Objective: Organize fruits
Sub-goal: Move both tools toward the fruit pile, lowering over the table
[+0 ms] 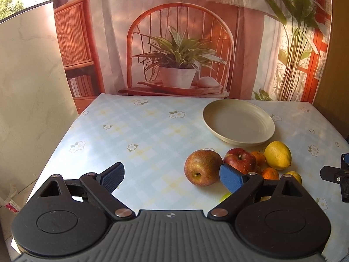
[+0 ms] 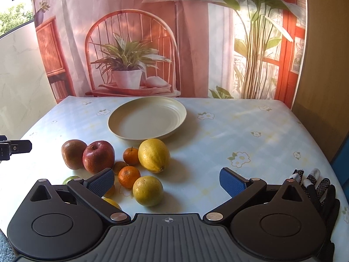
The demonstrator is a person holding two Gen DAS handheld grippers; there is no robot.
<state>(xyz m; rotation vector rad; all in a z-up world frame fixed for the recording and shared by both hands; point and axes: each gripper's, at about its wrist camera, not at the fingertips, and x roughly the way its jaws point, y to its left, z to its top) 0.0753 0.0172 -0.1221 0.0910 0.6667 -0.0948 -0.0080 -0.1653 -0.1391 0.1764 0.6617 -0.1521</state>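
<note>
Round cream plate [image 2: 147,118] with nothing in it, two apples [image 2: 98,156], two lemons [image 2: 154,155], left gripper [image 1: 172,178] and right gripper [image 2: 166,180] both wide open, holding nothing

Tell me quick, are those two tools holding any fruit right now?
Left tool: open, holding nothing; the russet apple lies just beyond its fingers.
Right tool: open, holding nothing.

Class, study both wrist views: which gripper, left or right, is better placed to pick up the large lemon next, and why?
Probably the right gripper: open, with the large lemon just ahead, near its centre line. For the left gripper, the lemon sits far right, beyond the apples.
</note>
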